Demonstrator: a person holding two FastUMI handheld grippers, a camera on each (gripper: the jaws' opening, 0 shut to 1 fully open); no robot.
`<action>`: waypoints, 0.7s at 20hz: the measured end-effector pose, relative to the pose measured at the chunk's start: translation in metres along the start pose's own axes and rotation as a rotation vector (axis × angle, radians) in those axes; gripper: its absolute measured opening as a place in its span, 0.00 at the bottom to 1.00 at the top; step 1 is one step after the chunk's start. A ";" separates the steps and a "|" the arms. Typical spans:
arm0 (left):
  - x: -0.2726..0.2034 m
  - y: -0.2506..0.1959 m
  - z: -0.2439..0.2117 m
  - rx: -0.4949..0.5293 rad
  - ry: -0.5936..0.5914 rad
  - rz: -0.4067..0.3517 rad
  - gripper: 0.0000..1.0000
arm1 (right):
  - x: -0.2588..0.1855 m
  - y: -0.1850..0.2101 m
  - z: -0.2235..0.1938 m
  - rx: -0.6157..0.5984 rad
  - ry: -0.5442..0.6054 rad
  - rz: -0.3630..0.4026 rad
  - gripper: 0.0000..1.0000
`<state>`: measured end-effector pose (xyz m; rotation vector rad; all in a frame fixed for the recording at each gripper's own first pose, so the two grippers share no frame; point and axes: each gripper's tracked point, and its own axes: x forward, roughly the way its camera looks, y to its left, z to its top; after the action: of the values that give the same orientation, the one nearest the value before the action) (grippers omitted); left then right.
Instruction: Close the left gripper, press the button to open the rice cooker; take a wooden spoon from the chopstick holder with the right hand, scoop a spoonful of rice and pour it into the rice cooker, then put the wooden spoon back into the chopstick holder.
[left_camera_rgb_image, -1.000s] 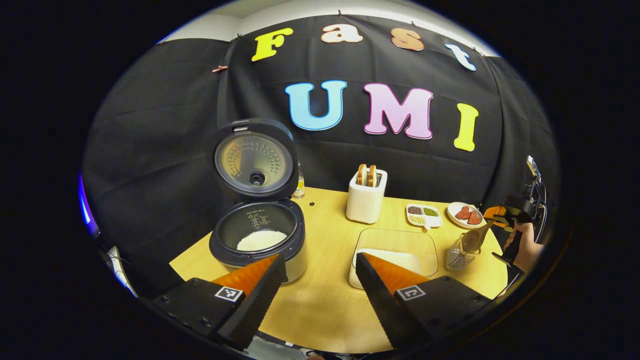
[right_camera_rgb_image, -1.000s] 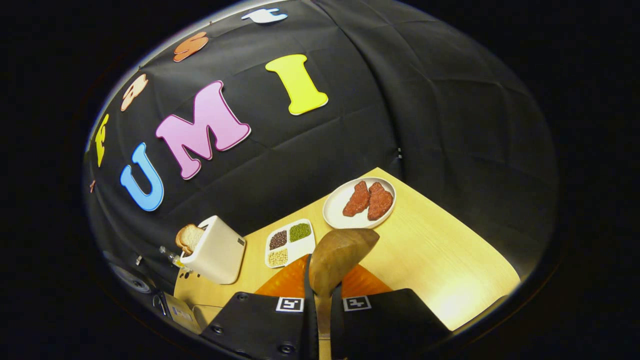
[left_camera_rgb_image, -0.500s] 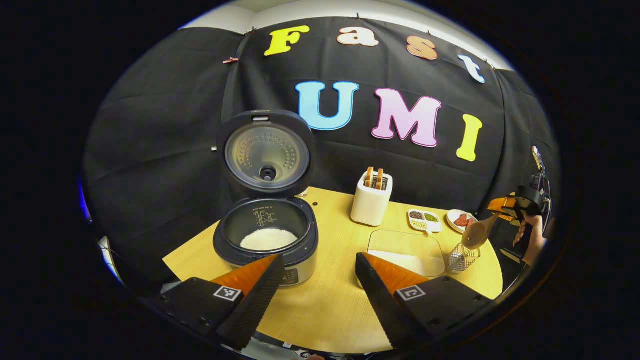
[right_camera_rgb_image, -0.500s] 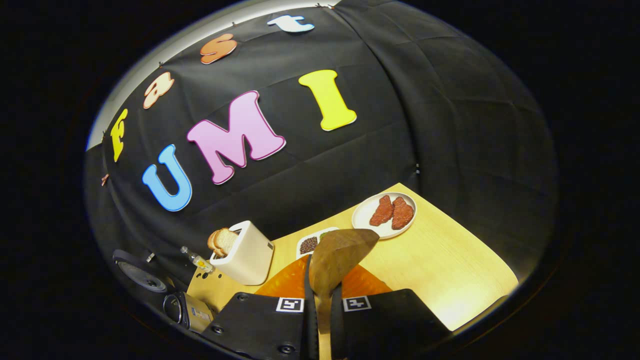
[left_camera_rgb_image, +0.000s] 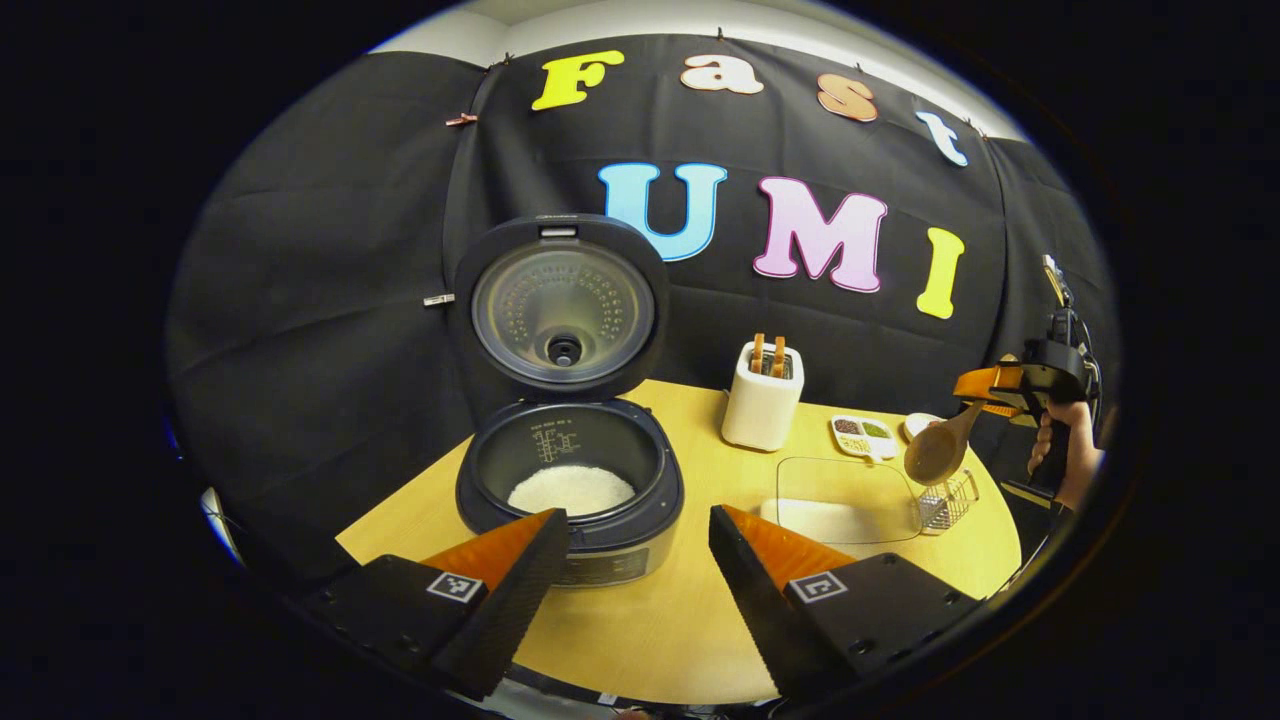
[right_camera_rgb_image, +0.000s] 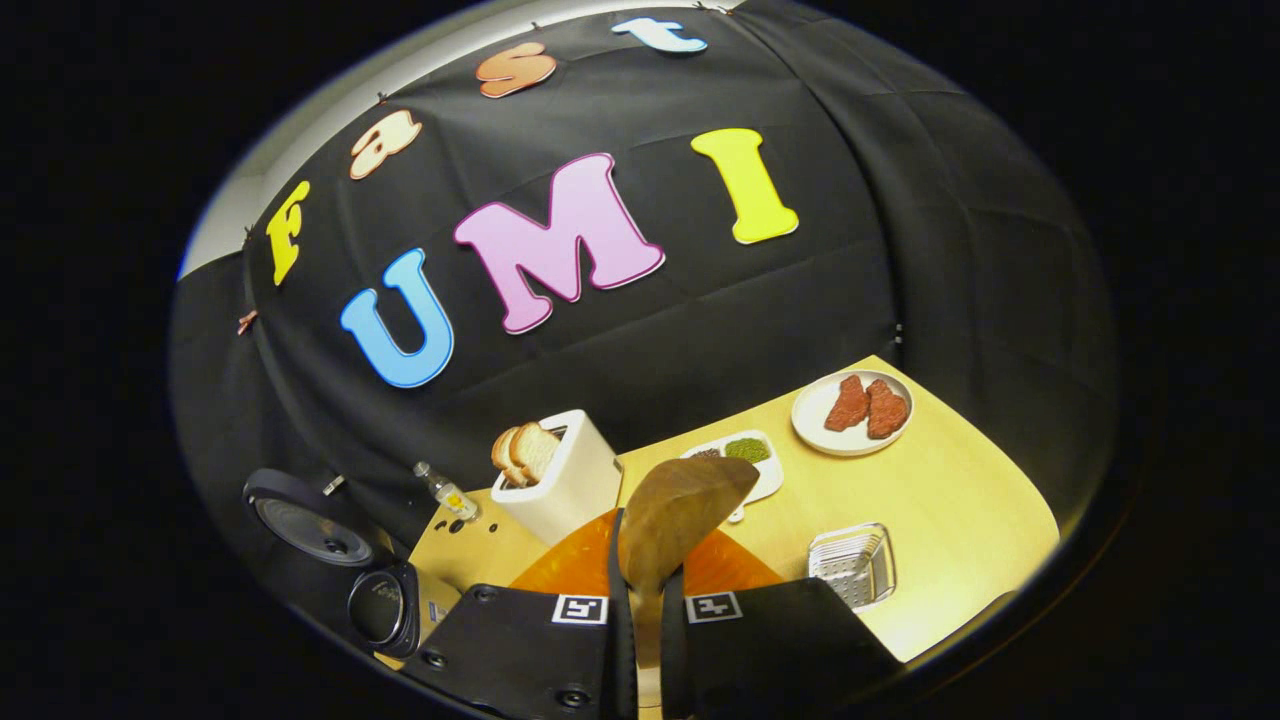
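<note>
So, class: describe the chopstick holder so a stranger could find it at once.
Start at the round pale wooden table and find the clear glass dish of white rice. Right beside it, near the table's edge, stands the small wire-mesh chopstick holder. It is the table's one see-through metal basket.

The worktop (left_camera_rgb_image: 690, 610) at lower centre of the left gripper view is pale wood-grain, smooth with a soft sheen. The rice cooker (left_camera_rgb_image: 570, 480) at centre left has a dark glossy plastic shell and a shiny metal inner lid. At right, the chopstick holder (left_camera_rgb_image: 948, 500) is bright wire mesh, the wooden spoon (left_camera_rgb_image: 935, 452) matt brown wood, the dish (left_camera_rgb_image: 845, 490) clear and glassy.
</note>
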<state>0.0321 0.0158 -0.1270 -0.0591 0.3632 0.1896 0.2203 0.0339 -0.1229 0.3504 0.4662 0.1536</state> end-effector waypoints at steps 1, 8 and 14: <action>0.001 0.004 -0.003 -0.006 0.007 -0.001 0.95 | 0.003 0.007 -0.007 -0.010 0.010 0.008 0.13; 0.013 0.023 -0.037 -0.023 0.072 -0.007 0.95 | 0.029 0.021 -0.078 -0.139 0.096 -0.010 0.14; 0.028 0.042 -0.051 -0.031 0.097 -0.005 0.95 | 0.046 0.021 -0.126 -0.232 0.132 -0.035 0.14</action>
<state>0.0324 0.0572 -0.1856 -0.0998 0.4569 0.1877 0.2015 0.1008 -0.2394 0.1052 0.5790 0.1953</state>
